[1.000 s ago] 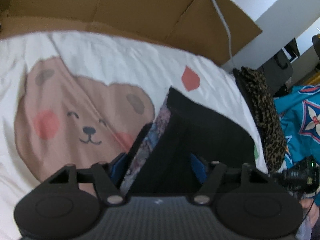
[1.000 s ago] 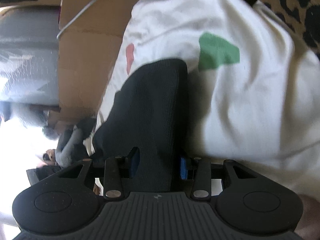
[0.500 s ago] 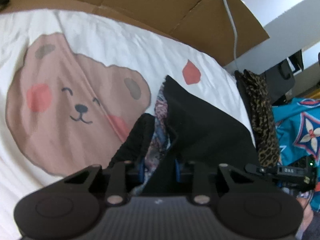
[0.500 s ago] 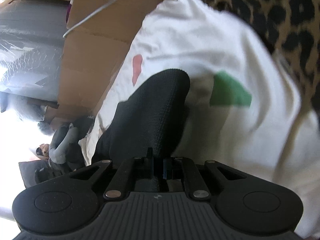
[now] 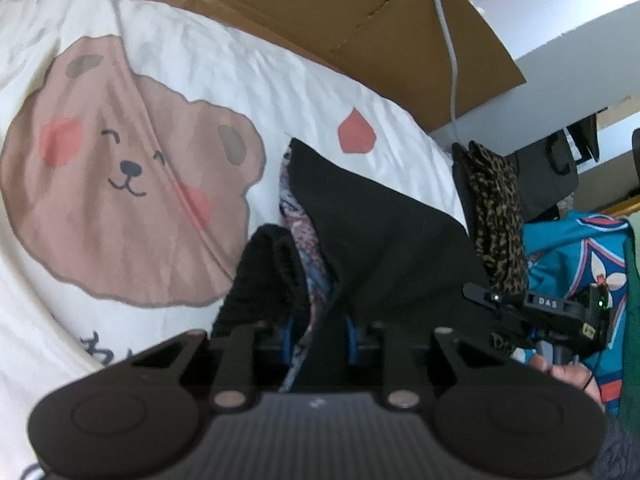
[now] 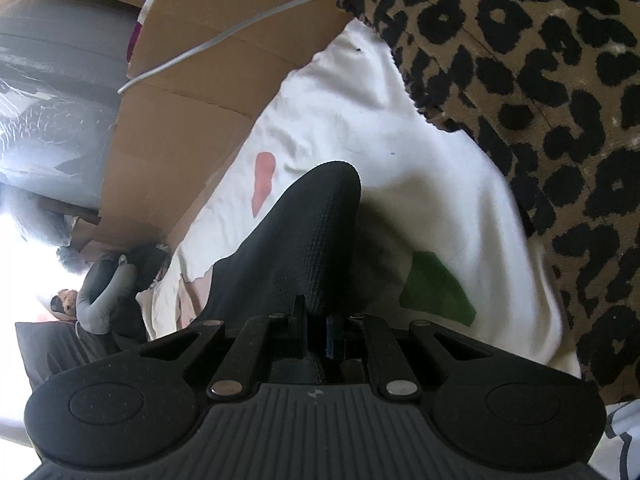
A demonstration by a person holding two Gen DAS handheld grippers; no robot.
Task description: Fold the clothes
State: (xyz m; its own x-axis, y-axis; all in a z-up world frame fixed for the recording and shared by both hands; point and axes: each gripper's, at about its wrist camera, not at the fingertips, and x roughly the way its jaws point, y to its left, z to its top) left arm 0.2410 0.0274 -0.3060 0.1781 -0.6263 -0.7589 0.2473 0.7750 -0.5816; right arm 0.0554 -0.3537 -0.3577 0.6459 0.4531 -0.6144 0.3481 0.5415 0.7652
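On the bear-print sheet [image 5: 168,80], black garment [image 5: 384,240], patterned lining, pinched up, draping

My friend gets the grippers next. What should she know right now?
Left hand-held gripper: shut on the black knit garment with patterned lining.
Right hand-held gripper: shut on another part of the same black cloth.
The garment lies bunched on the white bear-print sheet; a leopard-print cloth lies beside it.
Done: both grips are made.
Left: the fold itself, then laying it flat.
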